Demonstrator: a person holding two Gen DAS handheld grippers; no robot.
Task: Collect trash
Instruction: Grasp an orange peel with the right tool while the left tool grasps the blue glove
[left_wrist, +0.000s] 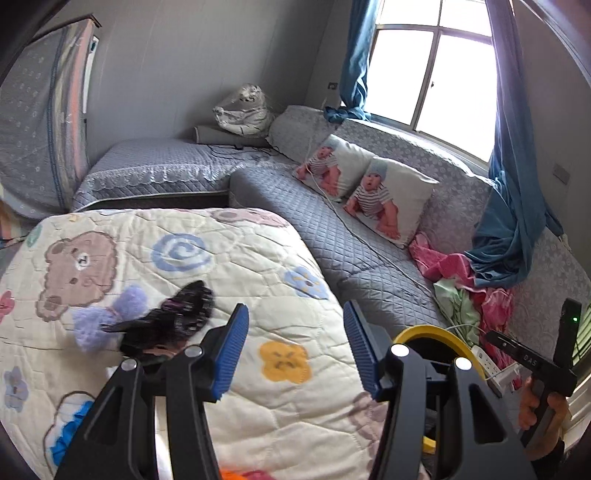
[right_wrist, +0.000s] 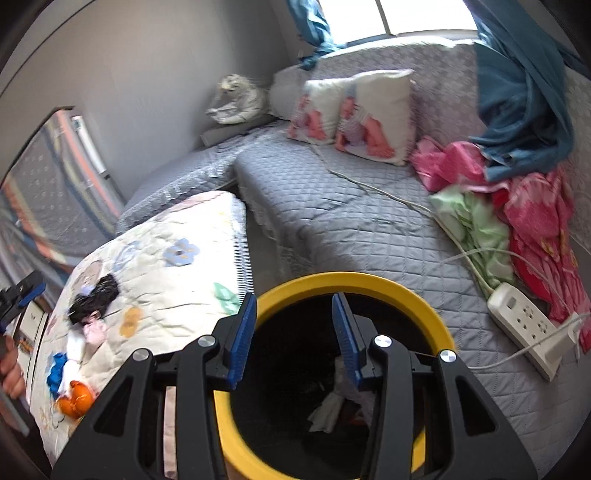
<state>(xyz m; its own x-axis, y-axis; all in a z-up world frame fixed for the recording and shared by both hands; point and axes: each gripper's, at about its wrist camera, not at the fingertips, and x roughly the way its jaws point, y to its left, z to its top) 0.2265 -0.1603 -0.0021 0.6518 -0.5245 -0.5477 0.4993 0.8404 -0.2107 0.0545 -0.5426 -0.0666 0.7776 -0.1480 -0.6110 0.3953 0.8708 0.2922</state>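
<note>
While the left gripper (left_wrist: 295, 347) hangs half open and empty over the cartoon quilt (left_wrist: 229, 266), a black wrapper (left_wrist: 173, 317) lies to its left on that quilt. Further right, the right gripper (right_wrist: 293, 332) is parted too, holding nothing, above the yellow-rimmed bin (right_wrist: 354, 284) with crumpled paper (right_wrist: 328, 410) inside.

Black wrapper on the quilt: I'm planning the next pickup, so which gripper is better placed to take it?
Probably left. The left gripper is open over the quilt, with the black wrapper just ahead. The right gripper is open over the yellow bin.
</note>
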